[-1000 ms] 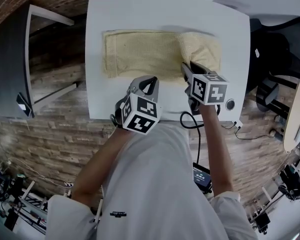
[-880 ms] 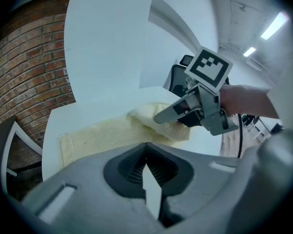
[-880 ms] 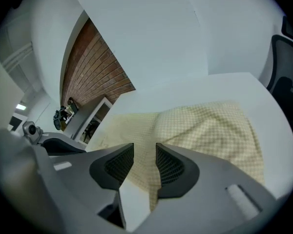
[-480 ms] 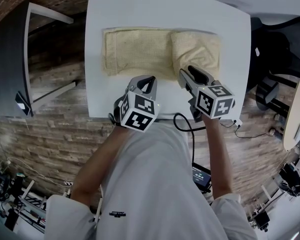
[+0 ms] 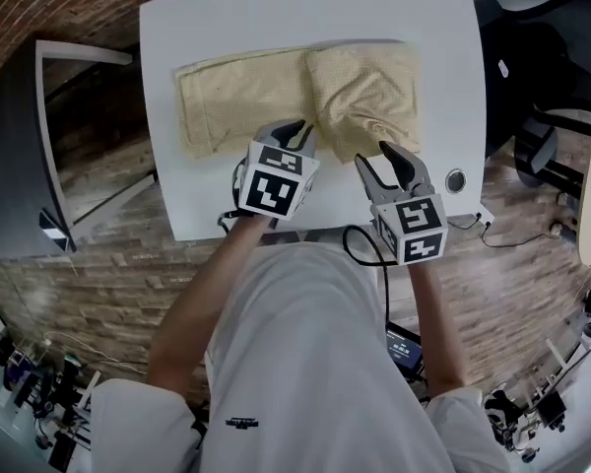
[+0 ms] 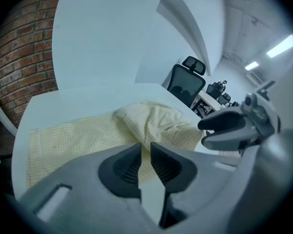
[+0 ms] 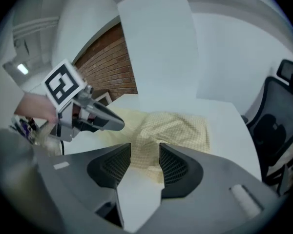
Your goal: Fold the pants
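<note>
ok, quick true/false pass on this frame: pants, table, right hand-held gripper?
The pants lie on a white table. True.
Their end at the head view's right is folded over. True.
The pants are blue. False: they are pale yellow.
The right hand-held gripper is clamped on the pants. False: its jaws stand apart, having just been opening, with nothing between them.
</note>
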`<act>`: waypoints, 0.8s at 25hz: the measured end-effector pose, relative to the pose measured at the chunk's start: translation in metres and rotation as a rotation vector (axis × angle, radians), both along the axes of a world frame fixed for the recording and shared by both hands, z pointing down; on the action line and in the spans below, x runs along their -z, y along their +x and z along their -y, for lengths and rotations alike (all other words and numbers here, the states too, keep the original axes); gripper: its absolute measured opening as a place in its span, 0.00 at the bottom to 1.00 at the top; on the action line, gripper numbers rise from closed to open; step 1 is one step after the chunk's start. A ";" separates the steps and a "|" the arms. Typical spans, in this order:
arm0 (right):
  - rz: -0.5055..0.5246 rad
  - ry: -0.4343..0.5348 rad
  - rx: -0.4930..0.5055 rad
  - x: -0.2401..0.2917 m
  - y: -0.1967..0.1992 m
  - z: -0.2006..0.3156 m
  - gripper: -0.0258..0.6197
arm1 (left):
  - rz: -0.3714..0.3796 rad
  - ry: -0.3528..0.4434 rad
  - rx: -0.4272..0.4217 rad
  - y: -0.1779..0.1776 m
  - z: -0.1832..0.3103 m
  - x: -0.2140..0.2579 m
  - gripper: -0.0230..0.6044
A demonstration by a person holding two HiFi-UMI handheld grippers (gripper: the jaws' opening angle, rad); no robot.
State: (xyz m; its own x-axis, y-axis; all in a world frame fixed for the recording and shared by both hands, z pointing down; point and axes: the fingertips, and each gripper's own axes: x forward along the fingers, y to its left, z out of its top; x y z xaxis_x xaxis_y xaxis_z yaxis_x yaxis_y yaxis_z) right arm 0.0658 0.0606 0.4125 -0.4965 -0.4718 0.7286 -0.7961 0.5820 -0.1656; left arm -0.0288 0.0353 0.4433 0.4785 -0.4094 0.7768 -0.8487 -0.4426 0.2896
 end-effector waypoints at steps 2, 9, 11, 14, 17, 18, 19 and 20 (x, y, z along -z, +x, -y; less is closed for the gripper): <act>-0.011 0.051 0.039 0.004 -0.009 -0.004 0.33 | -0.047 -0.030 0.028 0.006 0.009 -0.002 0.14; -0.078 0.106 0.158 -0.001 -0.041 -0.024 0.33 | -0.190 -0.125 0.193 0.005 0.043 -0.012 0.16; -0.101 0.112 0.180 -0.009 -0.046 -0.025 0.33 | -0.211 -0.150 0.229 0.002 0.052 -0.019 0.18; -0.123 0.104 0.199 -0.026 -0.050 -0.025 0.33 | -0.265 -0.174 0.266 0.003 0.068 -0.027 0.18; -0.207 0.112 0.232 -0.048 -0.047 -0.025 0.33 | -0.288 -0.196 0.300 0.004 0.080 -0.035 0.20; -0.245 0.114 0.240 -0.055 -0.045 -0.025 0.33 | -0.286 -0.203 0.308 0.004 0.084 -0.038 0.21; -0.286 0.116 0.243 -0.062 -0.042 -0.025 0.31 | -0.278 -0.210 0.313 0.003 0.087 -0.041 0.21; -0.321 0.120 0.242 -0.068 -0.040 -0.024 0.22 | -0.267 -0.218 0.316 0.002 0.090 -0.044 0.21</act>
